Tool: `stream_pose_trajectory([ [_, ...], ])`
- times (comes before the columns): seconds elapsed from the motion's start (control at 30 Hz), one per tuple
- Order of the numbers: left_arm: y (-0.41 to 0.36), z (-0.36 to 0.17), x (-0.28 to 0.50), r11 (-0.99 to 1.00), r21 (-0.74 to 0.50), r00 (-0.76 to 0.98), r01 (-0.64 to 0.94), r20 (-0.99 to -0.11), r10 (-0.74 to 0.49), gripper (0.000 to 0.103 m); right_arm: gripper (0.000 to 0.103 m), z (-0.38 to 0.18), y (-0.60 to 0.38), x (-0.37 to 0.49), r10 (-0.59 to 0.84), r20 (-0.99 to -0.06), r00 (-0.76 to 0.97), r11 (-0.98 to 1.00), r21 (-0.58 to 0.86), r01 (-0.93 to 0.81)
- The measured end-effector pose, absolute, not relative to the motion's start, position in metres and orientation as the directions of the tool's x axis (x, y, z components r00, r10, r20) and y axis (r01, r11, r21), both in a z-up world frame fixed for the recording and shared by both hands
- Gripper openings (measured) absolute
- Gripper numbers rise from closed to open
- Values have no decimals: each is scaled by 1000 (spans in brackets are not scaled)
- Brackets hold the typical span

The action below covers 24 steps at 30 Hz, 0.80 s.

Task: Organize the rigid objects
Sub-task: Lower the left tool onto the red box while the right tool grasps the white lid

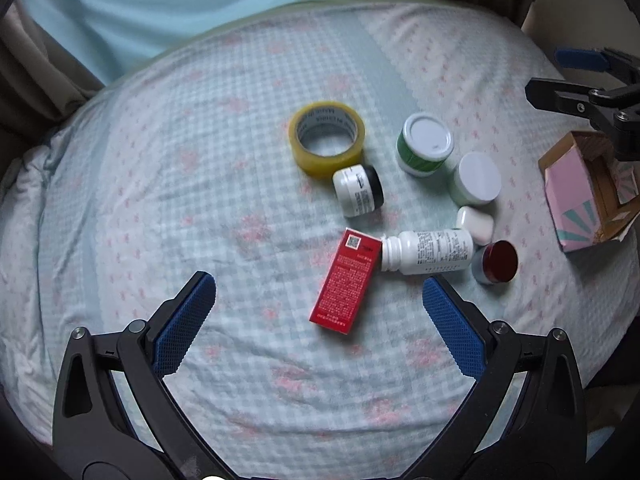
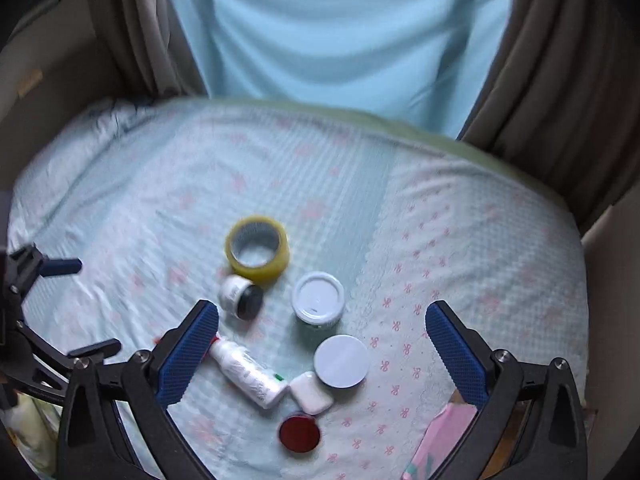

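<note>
Both the left gripper [image 1: 319, 312] and right gripper [image 2: 322, 334] are spread wide, empty. A glossy tape roll [image 1: 326, 138], a cardboard red box [image 1: 345, 281] with unreadable print, and a plastic white bottle [image 1: 428, 251] are laid on checked bedding [image 1: 160, 200].

One yellowish roll of clear packing tape [image 1: 326, 138]. One flat red cardboard box [image 1: 345, 281]. One white plastic pill bottle lying on its side [image 1: 428, 251]. Four round lidded jars — one black-capped white jar [image 1: 359, 190], one green jar with a white lid [image 1: 425, 144], one pale jar with a plain white lid [image 1: 477, 179], one red-lidded jar [image 1: 496, 262]. One small white rounded case [image 1: 476, 224]. One open pink cardboard box [image 1: 580, 190].
</note>
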<state>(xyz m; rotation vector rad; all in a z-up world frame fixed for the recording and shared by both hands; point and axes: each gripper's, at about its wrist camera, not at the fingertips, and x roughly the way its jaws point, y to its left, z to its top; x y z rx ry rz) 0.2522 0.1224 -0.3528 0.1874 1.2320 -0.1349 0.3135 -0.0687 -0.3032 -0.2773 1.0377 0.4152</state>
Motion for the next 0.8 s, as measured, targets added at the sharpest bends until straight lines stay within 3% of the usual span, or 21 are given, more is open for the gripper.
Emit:
stream_pose_trajectory([
  [0.43,103,-482,292,919,63,54,390,-997,46,92,103,-446,-41,389,87,-986,141,813,-11,-582],
  [0.5,101,-494,294,909,65,31,411,-998,57,87,103,-458,-38,395,81,-990,116,806,-3,-592],
  [0.57,101,-503,297,904,71,15,422,-997,71,74,103,-469,-35,400,77,-993,87,803,10,-596],
  [0.7,100,-511,304,902,30,-16,431,-999,41,70,87,-485,-29,406,47,-998,44,794,11,-607],
  [0.8,93,-515,306,884,15,-33,468,-999,35,57,76,-492,-25,408,29,-999,15,795,14,-606],
])
